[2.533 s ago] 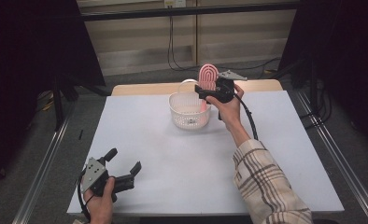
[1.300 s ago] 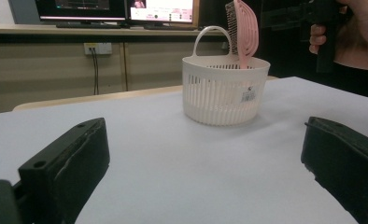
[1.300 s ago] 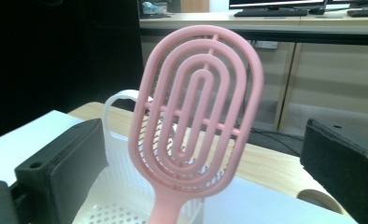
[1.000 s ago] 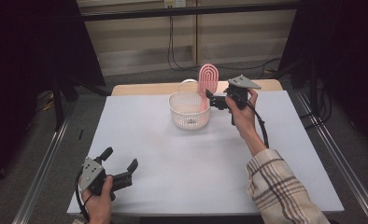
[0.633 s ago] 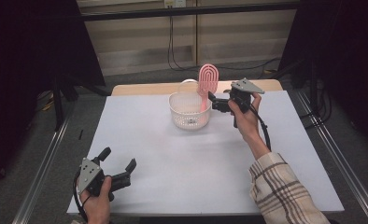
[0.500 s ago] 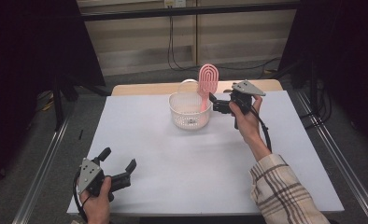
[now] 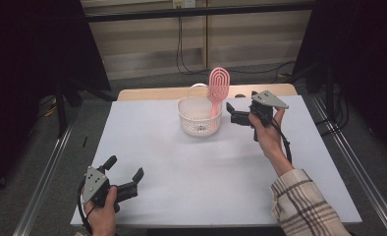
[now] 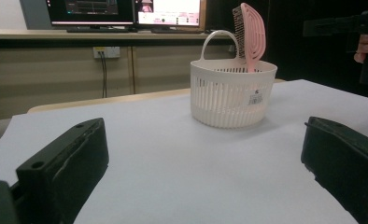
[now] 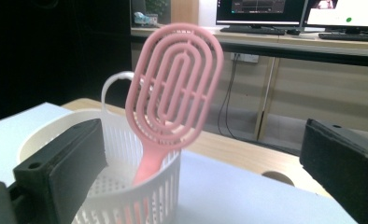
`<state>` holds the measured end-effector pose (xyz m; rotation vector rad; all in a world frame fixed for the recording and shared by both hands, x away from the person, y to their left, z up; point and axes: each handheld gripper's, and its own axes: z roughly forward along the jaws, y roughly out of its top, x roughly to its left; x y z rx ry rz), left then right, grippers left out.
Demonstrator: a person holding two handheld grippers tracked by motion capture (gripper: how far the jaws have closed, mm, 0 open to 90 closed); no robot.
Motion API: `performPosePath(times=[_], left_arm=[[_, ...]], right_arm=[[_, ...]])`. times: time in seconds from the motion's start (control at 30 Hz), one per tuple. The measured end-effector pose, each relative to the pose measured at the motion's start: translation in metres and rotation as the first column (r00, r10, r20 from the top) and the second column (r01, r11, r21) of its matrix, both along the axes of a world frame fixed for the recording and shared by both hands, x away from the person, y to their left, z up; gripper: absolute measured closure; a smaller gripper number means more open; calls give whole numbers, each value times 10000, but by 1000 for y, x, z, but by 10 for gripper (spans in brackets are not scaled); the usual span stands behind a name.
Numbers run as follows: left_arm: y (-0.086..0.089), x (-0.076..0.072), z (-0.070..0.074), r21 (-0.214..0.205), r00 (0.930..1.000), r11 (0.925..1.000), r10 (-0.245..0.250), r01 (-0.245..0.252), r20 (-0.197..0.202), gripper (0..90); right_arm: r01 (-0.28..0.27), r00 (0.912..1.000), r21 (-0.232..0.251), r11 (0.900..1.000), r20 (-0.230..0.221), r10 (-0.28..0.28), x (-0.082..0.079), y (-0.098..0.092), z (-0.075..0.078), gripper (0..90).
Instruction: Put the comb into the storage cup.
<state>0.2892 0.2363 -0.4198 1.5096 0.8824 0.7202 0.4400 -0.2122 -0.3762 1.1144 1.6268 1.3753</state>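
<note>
Here the pink hairbrush (image 7: pixel 216 88) stood handle-down in the white basket (image 7: pixel 199 118) mid-bench; right gripper (image 7: pixel 234 114) just beside it, fingers open, empty; left gripper (image 7: pixel 124 174) open near the front edge.

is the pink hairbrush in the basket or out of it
In. The hairbrush stands with its handle down inside the white basket, head leaning above the rim.

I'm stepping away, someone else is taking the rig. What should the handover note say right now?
Right claw: open, holding nothing, raised just right of the basket.
Left claw: open, idle at the near left edge of the table.
Pink hairbrush: stands in the white basket, handle down, head leaning on the rim.
Done: brush appears placed and released.
Left: probably just draw the right claw away; nothing else lies on the table.
</note>
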Motion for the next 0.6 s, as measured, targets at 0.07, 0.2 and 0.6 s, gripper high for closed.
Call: performPosePath(times=[0.07,0.2,0.6], left_arm=[[0,-1,0,24,10000,10000,-19,19,33,10],[0,-1,0,-5,10000,10000,-15,15,-19,10],[0,-1,-1,38,10000,10000,-87,87,-31,10]], right_arm=[[23,10000,-76,10000,-25,-23,-4,-2,-1,0],[146,9998,-199,9997,136,-144,-12,-5,-1,0],[287,9995,-235,9993,152,-283,-34,-19,1,0]])
